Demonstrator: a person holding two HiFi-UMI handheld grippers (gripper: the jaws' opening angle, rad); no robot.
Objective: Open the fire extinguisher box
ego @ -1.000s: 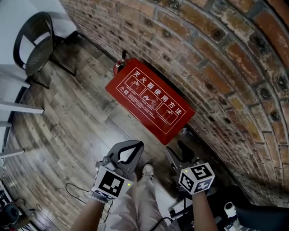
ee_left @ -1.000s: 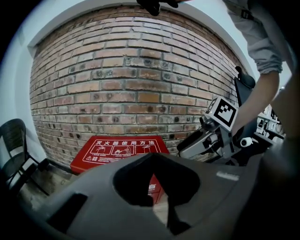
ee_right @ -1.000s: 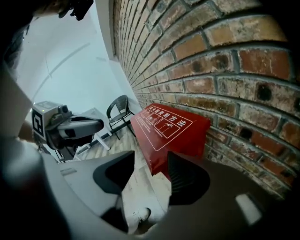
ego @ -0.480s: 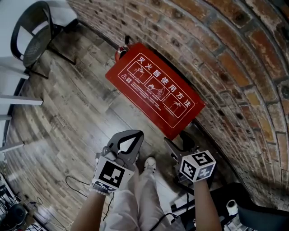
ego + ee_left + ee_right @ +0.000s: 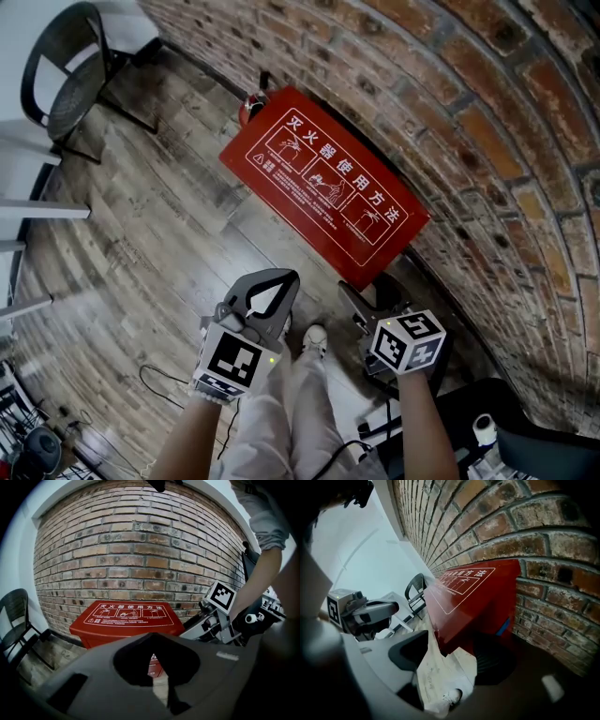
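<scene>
Below, seen from the head view, a red box [image 5: 323, 192] sits on the plank floor [image 5: 159, 216], its back against a brick wall [image 5: 450, 112]. Its lid is down and flat, with white pictures and print across the top. Nothing has been lifted yet.

Both grippers hang low in front of the box, near its front right corner but apart from it. The person's legs and one shoe [image 5: 314, 339] show between them.

The left gripper [image 5: 279, 279] is clenched: its jaw tips meet, leaving only a small teardrop gap behind them, and nothing is in it. It aims at the box front from well back. It looks to be waiting, or ready to steady the box, rather than reaching for anything.

The right gripper [image 5: 367, 292] is released. Its jaws have just been opening and now stand wide apart. In its own view the near corner of the box lines up between them, with the lid's edge jutting just above. The pads press on nothing, though; the corner lies ahead of the jaws, not inside them. The wide spread most likely prepares it to take the lid's lip at that corner.

A black chair [image 5: 70, 80] stands well off to the left, clear of the work.

The next step probably calls for moving the right jaws onto the lid edge, closing, then raising it toward the wall.
</scene>
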